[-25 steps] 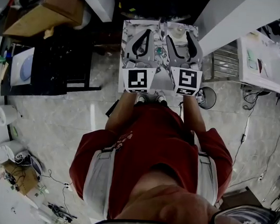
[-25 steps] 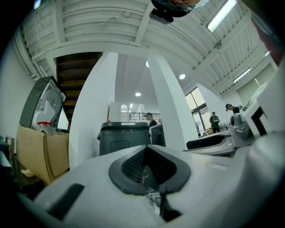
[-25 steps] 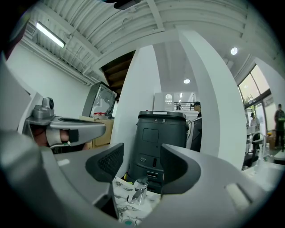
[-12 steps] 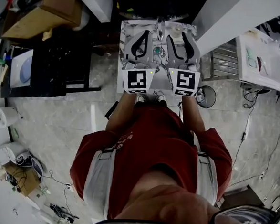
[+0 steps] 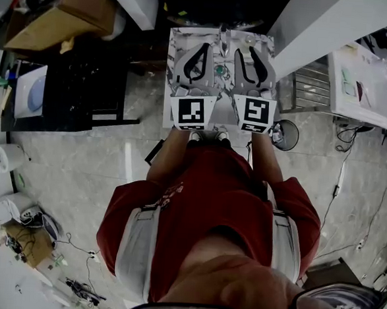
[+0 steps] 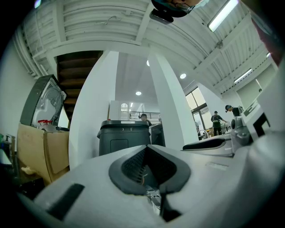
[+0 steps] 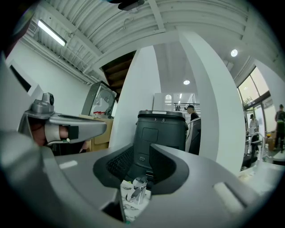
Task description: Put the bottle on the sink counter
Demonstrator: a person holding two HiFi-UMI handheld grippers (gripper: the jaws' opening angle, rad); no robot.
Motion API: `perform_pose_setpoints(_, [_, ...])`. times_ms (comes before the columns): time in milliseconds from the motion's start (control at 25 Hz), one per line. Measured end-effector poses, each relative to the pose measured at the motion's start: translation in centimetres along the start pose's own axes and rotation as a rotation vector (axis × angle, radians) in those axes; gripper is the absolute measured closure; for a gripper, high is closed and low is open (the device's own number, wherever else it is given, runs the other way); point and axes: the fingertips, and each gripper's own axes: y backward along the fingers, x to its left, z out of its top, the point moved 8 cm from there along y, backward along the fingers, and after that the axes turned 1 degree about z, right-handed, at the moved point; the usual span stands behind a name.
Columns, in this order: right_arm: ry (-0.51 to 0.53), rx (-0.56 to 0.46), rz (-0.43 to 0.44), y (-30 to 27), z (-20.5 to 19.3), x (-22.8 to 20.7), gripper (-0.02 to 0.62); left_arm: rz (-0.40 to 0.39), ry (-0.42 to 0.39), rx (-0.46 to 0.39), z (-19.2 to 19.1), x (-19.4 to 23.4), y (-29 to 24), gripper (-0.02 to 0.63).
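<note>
The small marble sink counter (image 5: 178, 40) lies straight ahead in the head view, with a chrome faucet (image 5: 223, 34) at its back. A small pale object (image 5: 249, 38) stands at its back right; it may be the bottle, but it is too small to tell. Both grippers hover side by side over the basin. My left gripper (image 5: 204, 45) has its fingertips together, and I see nothing held (image 6: 147, 149). My right gripper (image 5: 249, 52) has just been closing. A narrow gap remains between its pads (image 7: 147, 149), with nothing between them; only the faucet (image 7: 136, 189) shows below.
A dark bin (image 7: 161, 129) stands ahead beyond the counter, between white columns (image 6: 91, 116). Cardboard boxes (image 5: 65, 9) and a black shelf (image 5: 86, 87) are at the left. A metal rack (image 5: 310, 86) and a white table (image 5: 360, 83) are at the right.
The right gripper's jaws have drawn closer together. Both hands stay over the sink and the left gripper looks the same.
</note>
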Motion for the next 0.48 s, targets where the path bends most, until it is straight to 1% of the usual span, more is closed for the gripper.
perform_pose_setpoints(160, [-0.001,-0.002,0.006,-0.5,0.2,0.5,0.519,0.002,-0.008,0.012,0.1,0.5,0.2,0.604])
perform_pose_setpoints(360, [0.005,-0.002,0.005,-0.8,0.4,0.9,0.541,0.009,-0.014,0.015,0.1,1.1,0.3,0.604])
perform_pose_setpoints(480, [0.0,-0.004,0.003,-1.0,0.4,1.0,0.574,0.013,-0.014,0.018,0.1,1.5,0.4,0.604])
